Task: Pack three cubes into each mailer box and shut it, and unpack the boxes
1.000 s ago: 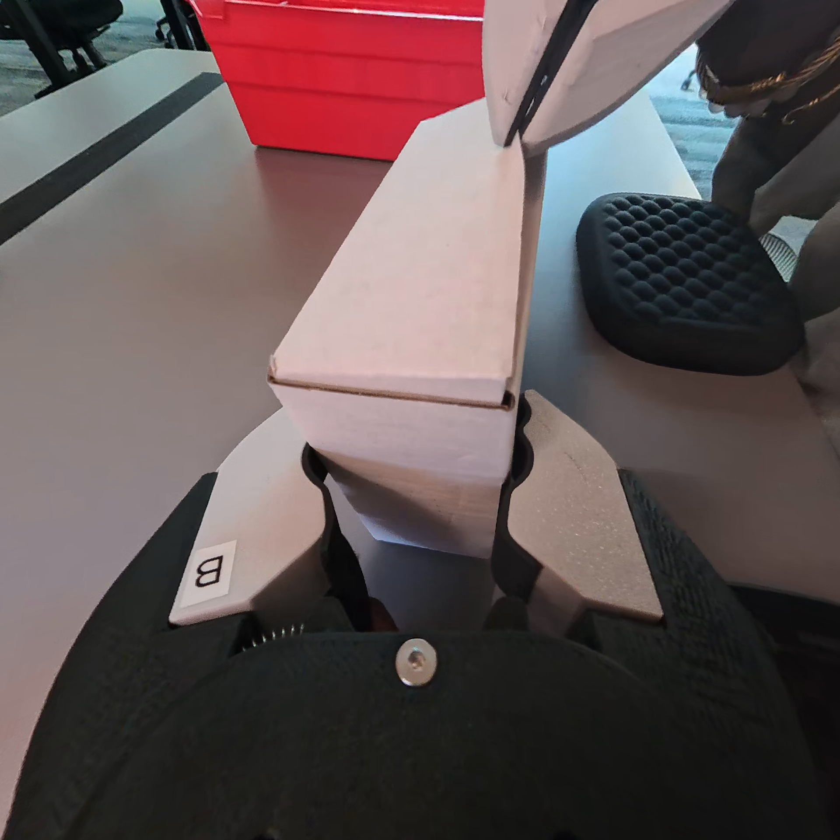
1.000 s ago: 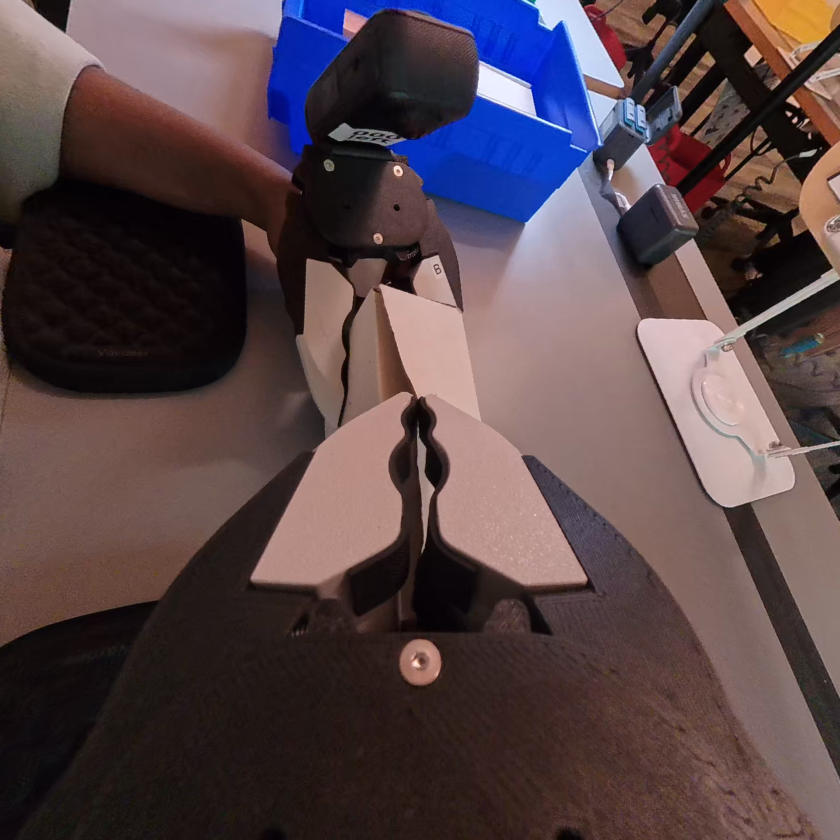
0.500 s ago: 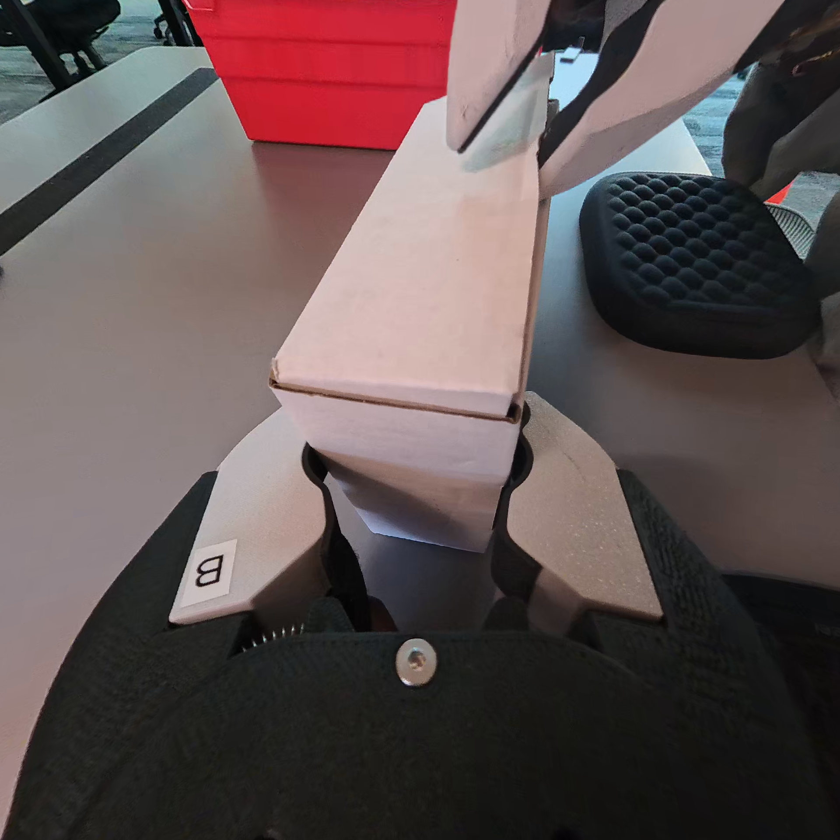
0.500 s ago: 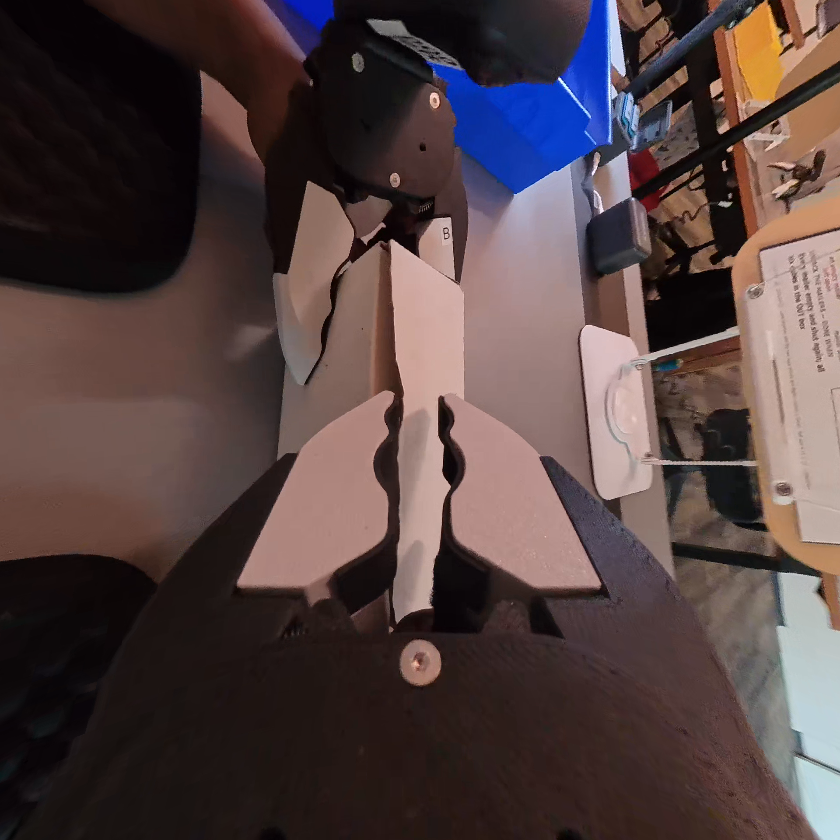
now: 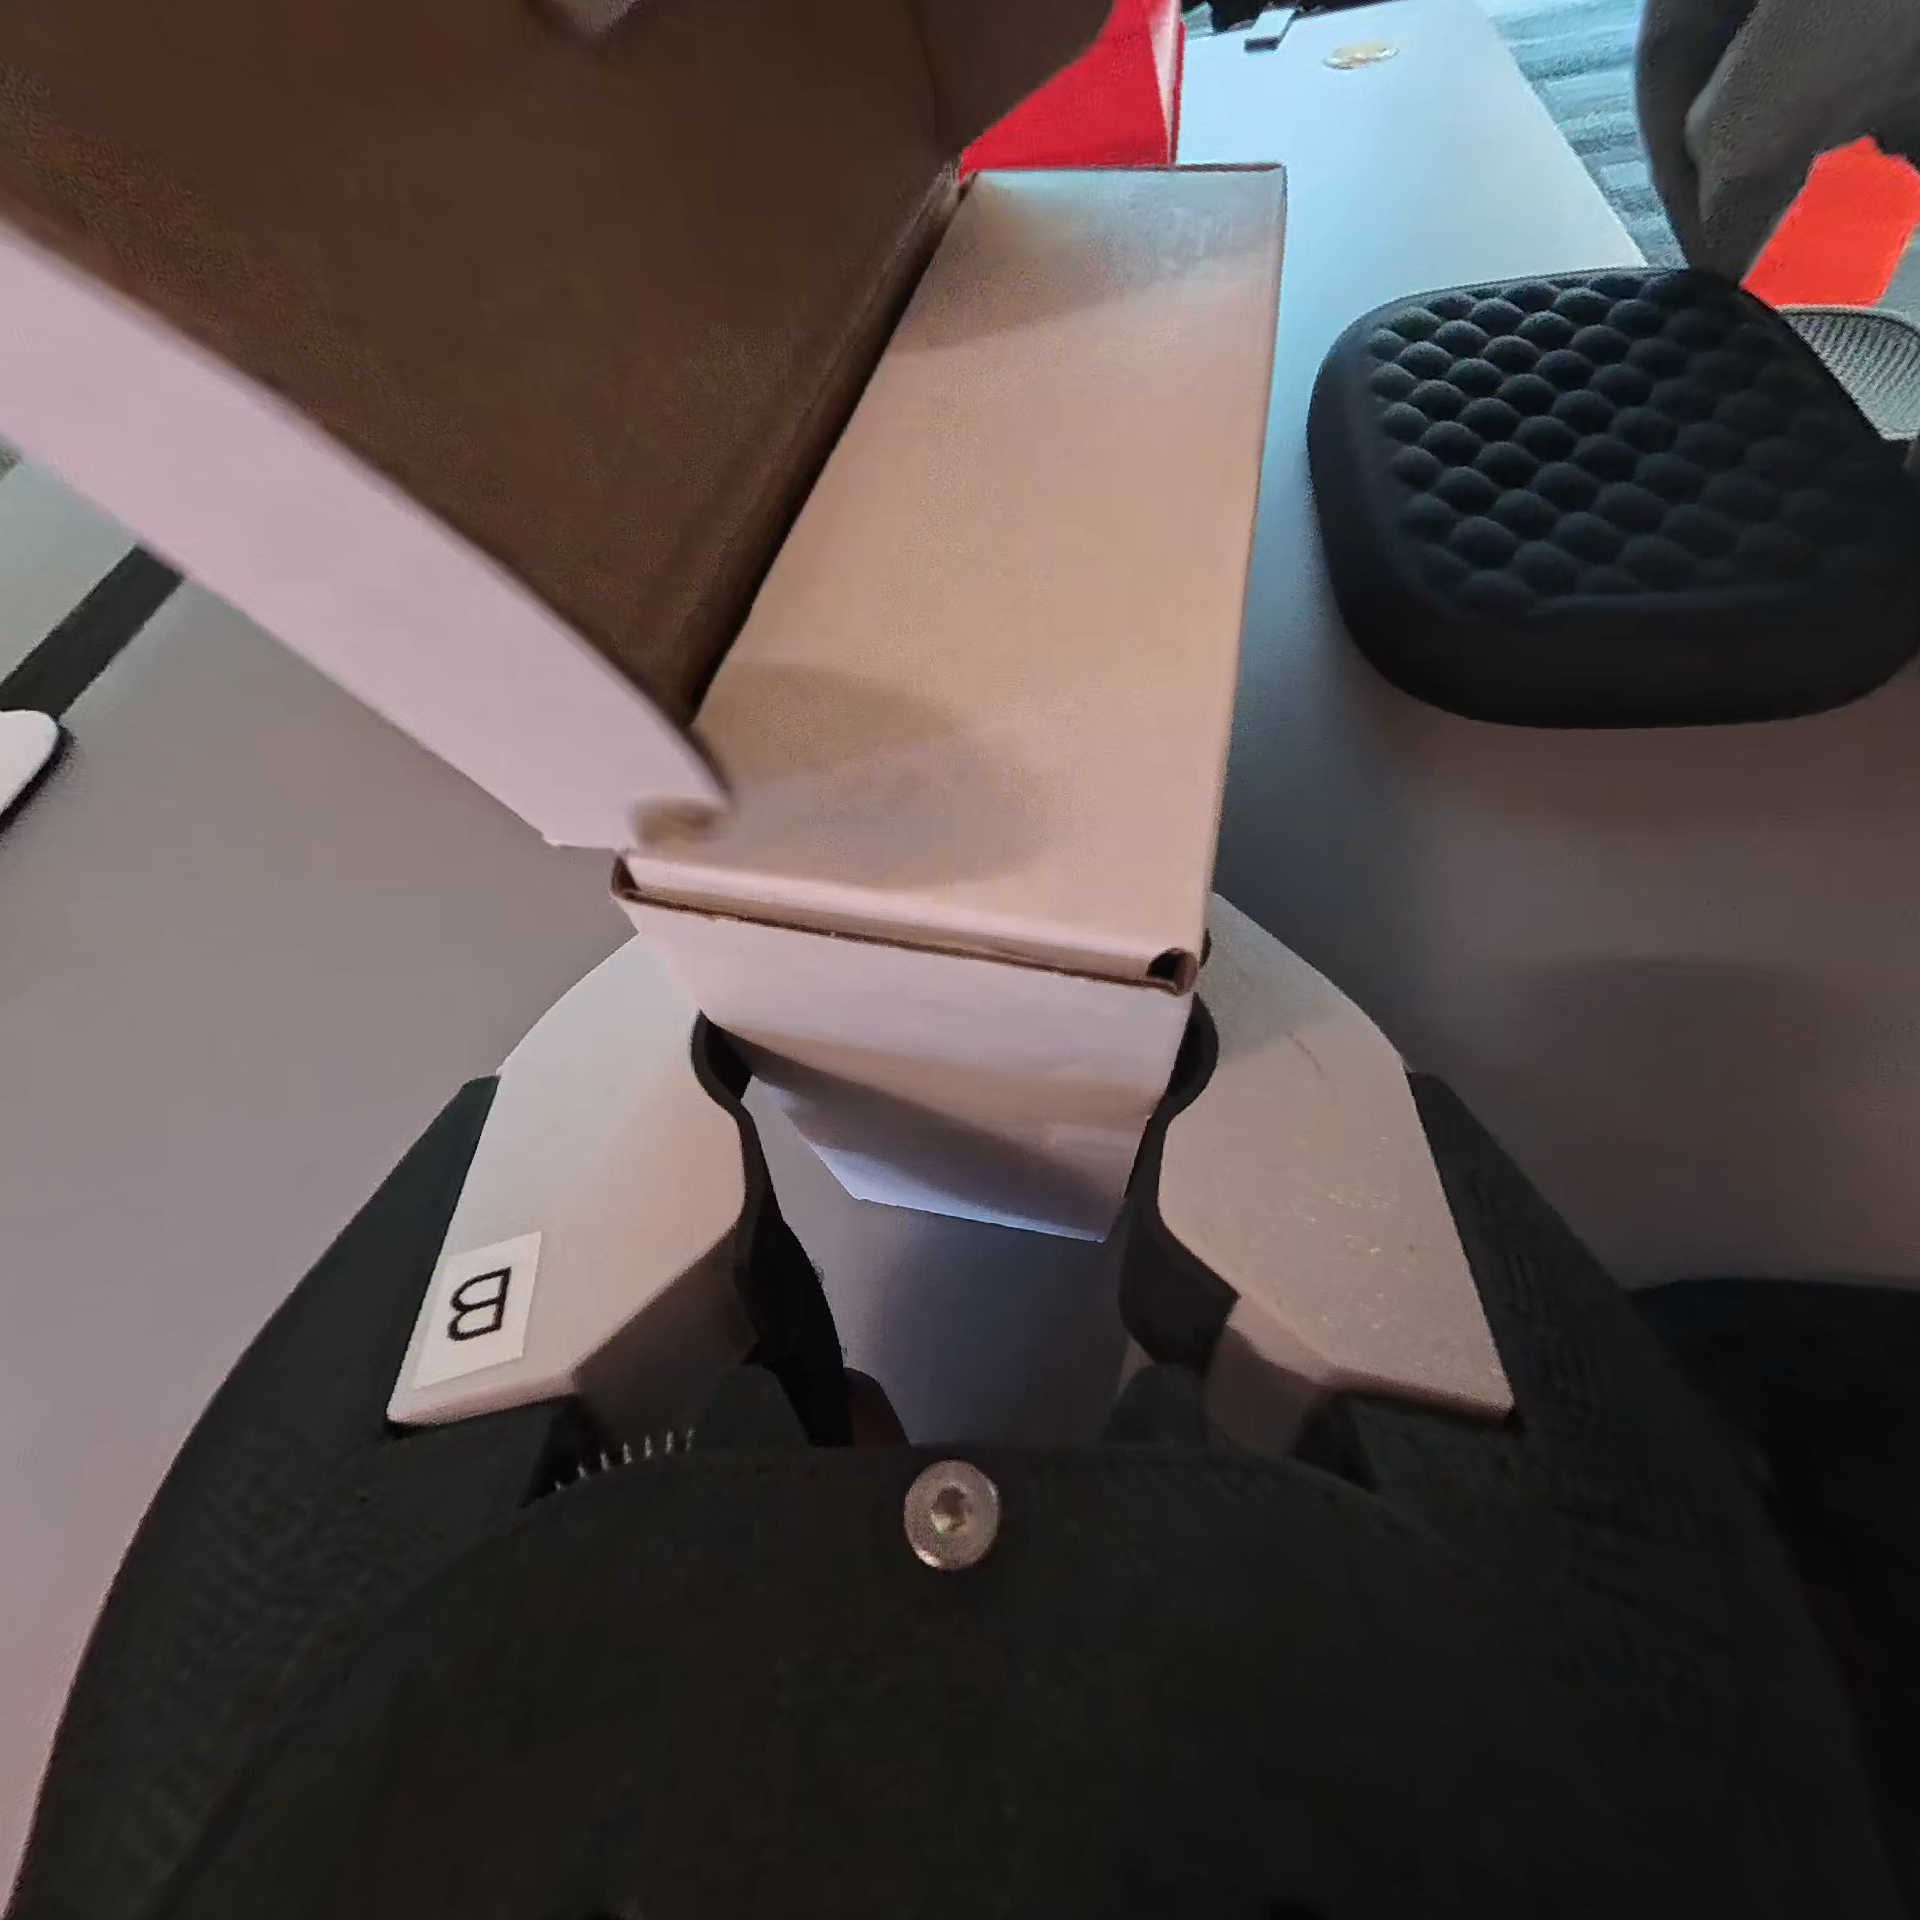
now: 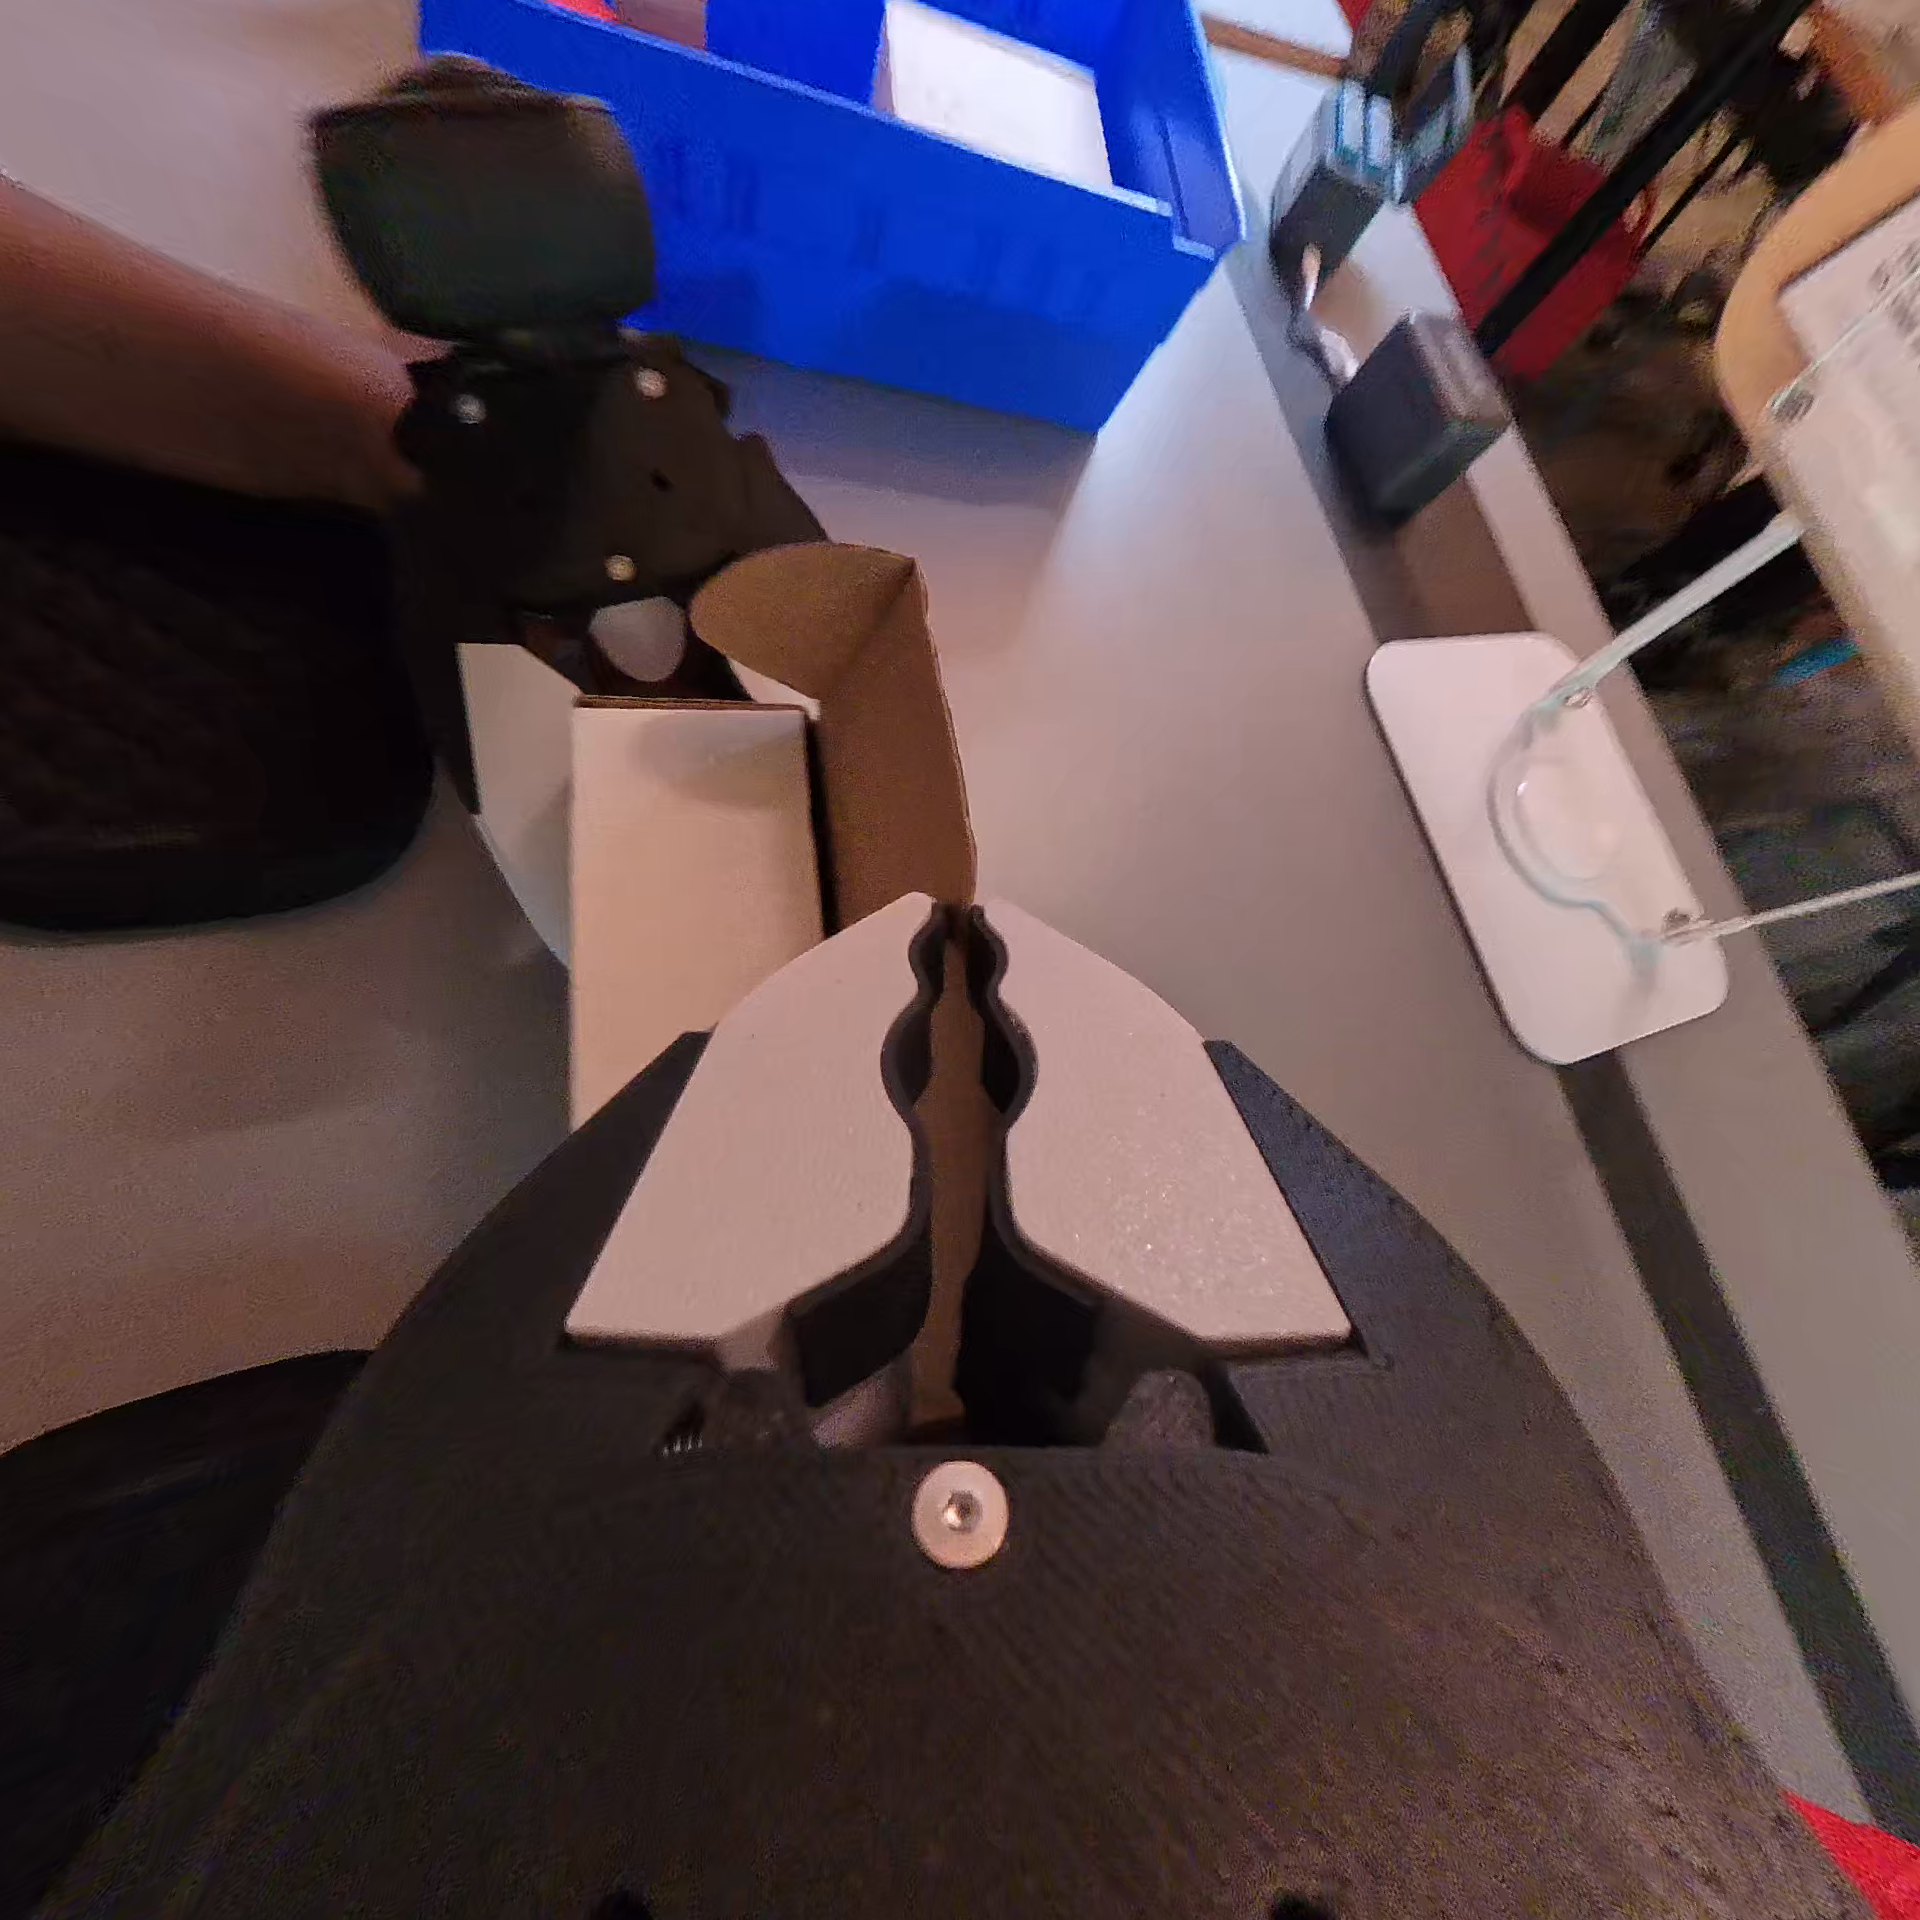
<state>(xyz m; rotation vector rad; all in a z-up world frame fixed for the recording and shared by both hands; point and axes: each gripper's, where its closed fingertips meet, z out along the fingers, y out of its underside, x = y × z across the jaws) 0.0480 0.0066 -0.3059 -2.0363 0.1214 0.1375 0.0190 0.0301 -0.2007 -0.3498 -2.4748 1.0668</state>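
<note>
The box (image 5: 997, 582) was held at its near end between the fingers of the left gripper (image 5: 951, 1049), on the table (image 5: 260, 987). Its lid (image 6: 883, 727) was raised along one long side and pinched in the right gripper (image 6: 956, 925). A pad (image 5: 1600, 488) was placed right of the box, a bin (image 6: 883, 218) behind it.

left tongs (image 5: 951, 1049) clamping white mailer box (image 5: 997, 644), lid (image 5: 436, 343) raised
</note>
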